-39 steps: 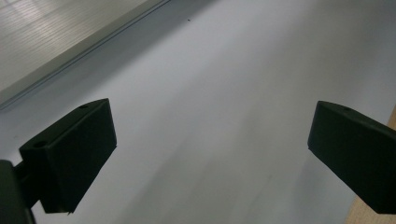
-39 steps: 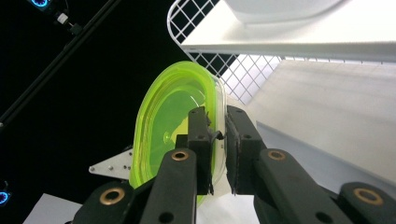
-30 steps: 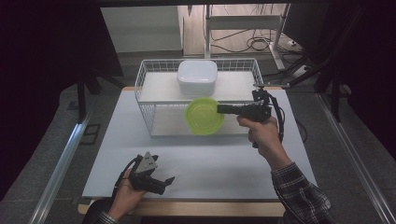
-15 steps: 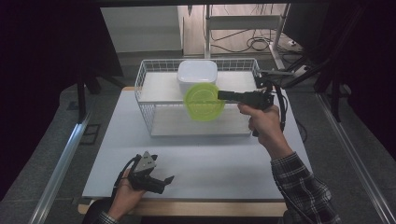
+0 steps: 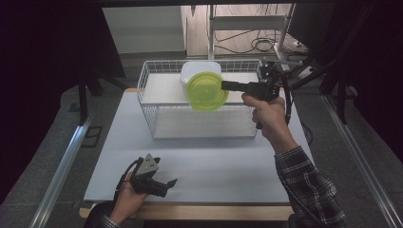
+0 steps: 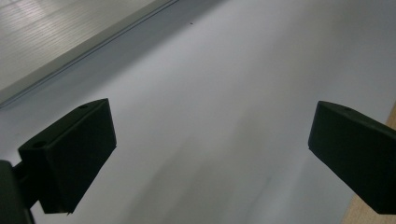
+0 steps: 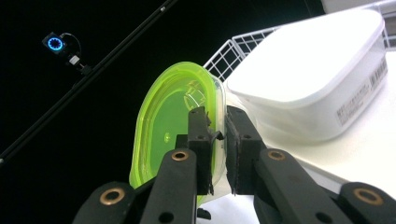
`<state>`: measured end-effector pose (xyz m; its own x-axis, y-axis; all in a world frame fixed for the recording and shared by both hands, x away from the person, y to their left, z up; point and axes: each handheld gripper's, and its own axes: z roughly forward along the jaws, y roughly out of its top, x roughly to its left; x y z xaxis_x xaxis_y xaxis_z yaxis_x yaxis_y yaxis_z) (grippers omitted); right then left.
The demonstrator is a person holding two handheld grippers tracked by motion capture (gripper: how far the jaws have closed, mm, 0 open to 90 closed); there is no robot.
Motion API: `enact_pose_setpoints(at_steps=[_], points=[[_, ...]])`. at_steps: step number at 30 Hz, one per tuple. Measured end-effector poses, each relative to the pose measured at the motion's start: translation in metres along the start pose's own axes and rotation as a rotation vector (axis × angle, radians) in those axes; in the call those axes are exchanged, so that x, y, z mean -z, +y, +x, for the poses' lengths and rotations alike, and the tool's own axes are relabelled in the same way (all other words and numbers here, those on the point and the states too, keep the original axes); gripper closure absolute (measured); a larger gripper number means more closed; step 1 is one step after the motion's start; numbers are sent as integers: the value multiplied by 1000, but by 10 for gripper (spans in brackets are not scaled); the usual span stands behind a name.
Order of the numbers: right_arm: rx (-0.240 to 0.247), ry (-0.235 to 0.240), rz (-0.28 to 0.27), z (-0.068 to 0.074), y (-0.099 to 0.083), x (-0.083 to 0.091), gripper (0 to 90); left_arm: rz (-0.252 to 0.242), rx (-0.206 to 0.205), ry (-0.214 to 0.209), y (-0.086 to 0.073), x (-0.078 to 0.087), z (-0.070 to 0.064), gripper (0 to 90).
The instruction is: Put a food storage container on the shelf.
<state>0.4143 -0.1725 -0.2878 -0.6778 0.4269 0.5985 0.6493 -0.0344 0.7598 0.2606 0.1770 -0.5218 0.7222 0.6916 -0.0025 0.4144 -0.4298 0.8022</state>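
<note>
My right gripper [image 5: 225, 85] is shut on the rim of a lime-green round container [image 5: 207, 91], held tilted on edge above the white wire basket [image 5: 157, 117]. In the right gripper view its jaws pinch the green container [image 7: 163, 128] at the rim, right beside a white lidded box [image 7: 317, 79]. That white box [image 5: 194, 70] sits at the back of the basket, just behind the green container. My left gripper [image 5: 167, 186] rests near the table's front edge, open with nothing between its fingers [image 6: 74, 154].
The white table top [image 5: 228, 164] stretches between the basket and the front edge. A metal rail [image 5: 64, 161] runs along the floor at the left. Shelving legs and cables [image 5: 256, 42] stand behind the table.
My right gripper has lifted the green container up and back, from the basket's front wall to over the basket near the white box. The left gripper has stayed put.
</note>
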Motion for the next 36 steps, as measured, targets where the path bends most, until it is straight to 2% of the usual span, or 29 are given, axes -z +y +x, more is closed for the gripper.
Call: enact_pose_setpoints(at_steps=[12,22,30,36], points=[[19,-45,-30,9,26,-5,817,-6,9,-2,0,0,0,7],[29,-89,-76,12,44,-12,816,-4,8,-5,0,0,0,7],[35,-152,-96,12,58,-26,817,-2,6,-9,0,-1,-1,7],[20,-196,-104,4,63,-43,816,3,-1,-13,0,0,-1,7]])
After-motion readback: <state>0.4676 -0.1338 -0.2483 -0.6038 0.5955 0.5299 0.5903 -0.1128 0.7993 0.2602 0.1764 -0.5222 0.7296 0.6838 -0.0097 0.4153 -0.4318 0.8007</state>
